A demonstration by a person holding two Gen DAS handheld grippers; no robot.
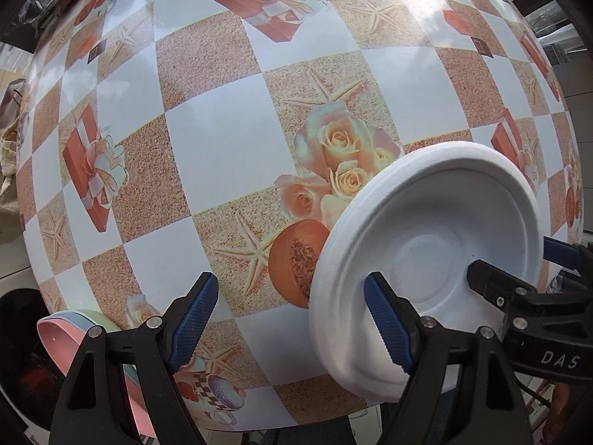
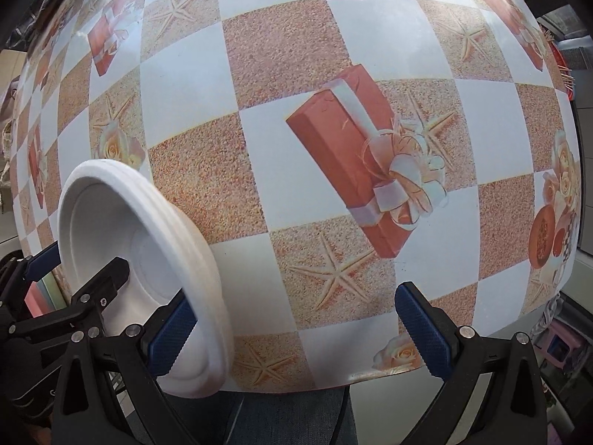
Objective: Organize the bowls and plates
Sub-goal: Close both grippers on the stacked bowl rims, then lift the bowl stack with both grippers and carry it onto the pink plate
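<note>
A white foam bowl (image 1: 437,230), ribbed at the rim like a nested stack, stands near the front edge of the table (image 1: 222,148). My left gripper (image 1: 292,322) points down and is open, its right finger over the bowl's left rim and its left finger outside over the cloth. From the right, my right gripper (image 2: 296,330) is also open; its left finger reaches inside the bowl (image 2: 122,222) and its right finger hangs clear over the cloth. Neither pad presses the bowl. Each gripper shows in the other's view: the right gripper (image 1: 519,259), the left gripper (image 2: 83,259).
Pastel plates (image 1: 59,333), pink, blue and green, sit at the table's front left corner, partly behind my left finger. The tablecloth is checked with gift boxes, roses and starfish. A person's jeans (image 2: 289,419) are just below the table's front edge.
</note>
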